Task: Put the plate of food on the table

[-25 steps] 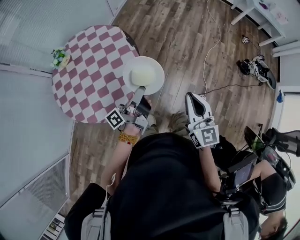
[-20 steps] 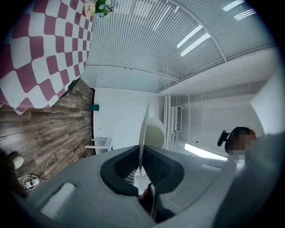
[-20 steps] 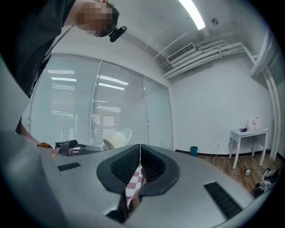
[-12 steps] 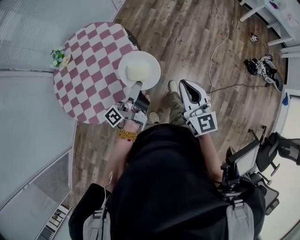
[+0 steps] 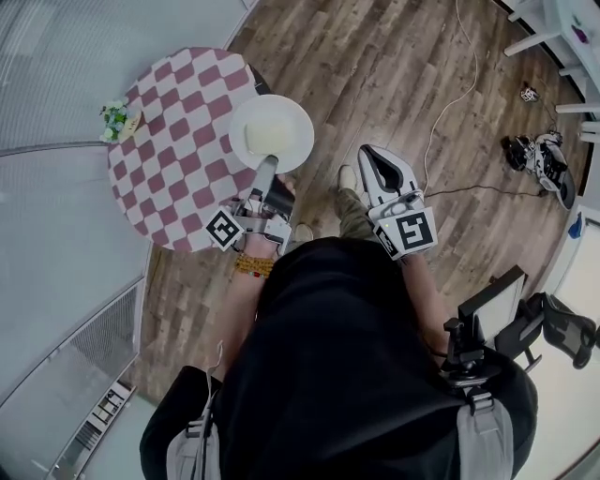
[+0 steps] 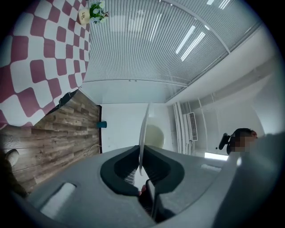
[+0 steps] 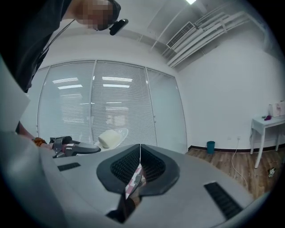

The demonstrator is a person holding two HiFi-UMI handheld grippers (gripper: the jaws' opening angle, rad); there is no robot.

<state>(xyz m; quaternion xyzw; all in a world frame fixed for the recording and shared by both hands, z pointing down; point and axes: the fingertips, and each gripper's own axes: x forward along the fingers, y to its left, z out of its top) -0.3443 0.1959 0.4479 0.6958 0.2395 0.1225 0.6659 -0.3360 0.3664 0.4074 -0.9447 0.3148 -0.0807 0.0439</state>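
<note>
A: Where's the plate?
B: Over the table edge. Left tongs clamp its rim only, level so the food won't slide.
A: Right tongs?
B: Jaws together, empty, off to the side. Prob. not needed.

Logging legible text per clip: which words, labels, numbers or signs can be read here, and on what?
No text reads clearly.
Tag beside the flowers on the checkered table: printed, too small to read.
Left marker cube, right marker cube: square patterns only, no letters.
</note>
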